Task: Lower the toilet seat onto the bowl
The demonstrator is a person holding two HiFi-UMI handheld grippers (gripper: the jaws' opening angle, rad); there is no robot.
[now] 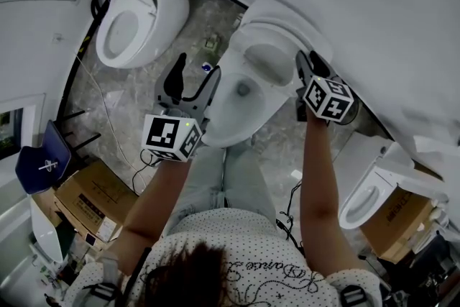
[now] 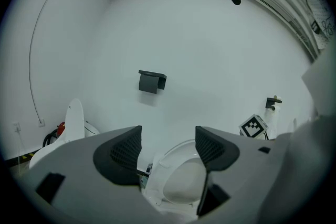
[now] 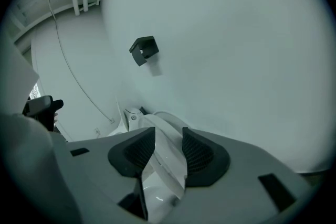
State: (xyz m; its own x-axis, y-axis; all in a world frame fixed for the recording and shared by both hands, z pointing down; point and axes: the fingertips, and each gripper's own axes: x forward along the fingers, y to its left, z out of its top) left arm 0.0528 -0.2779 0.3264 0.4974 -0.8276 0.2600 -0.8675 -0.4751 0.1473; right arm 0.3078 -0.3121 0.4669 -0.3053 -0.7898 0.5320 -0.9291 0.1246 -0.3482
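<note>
Person's dark hair [image 1: 194, 269] nearest, dotted shirt [image 1: 237, 241] around it. Left tongs [image 1: 198, 79] released, empty, hovering just left of middle bowl [image 1: 230, 111]. Right tongs [image 1: 307, 68] clenched on toilet seat [image 3: 167, 162], gripping its right edge. Seat tilted partway up over bowl; lid [image 1: 284, 19] behind it, by far wall. Second toilet [image 1: 140, 11] far left, third toilet [image 1: 366, 190] near right. Cardboard box [image 1: 93, 198] on floor, near left.

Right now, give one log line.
left gripper: open, empty | right gripper: shut on seat | seat: raised off bowl
</note>
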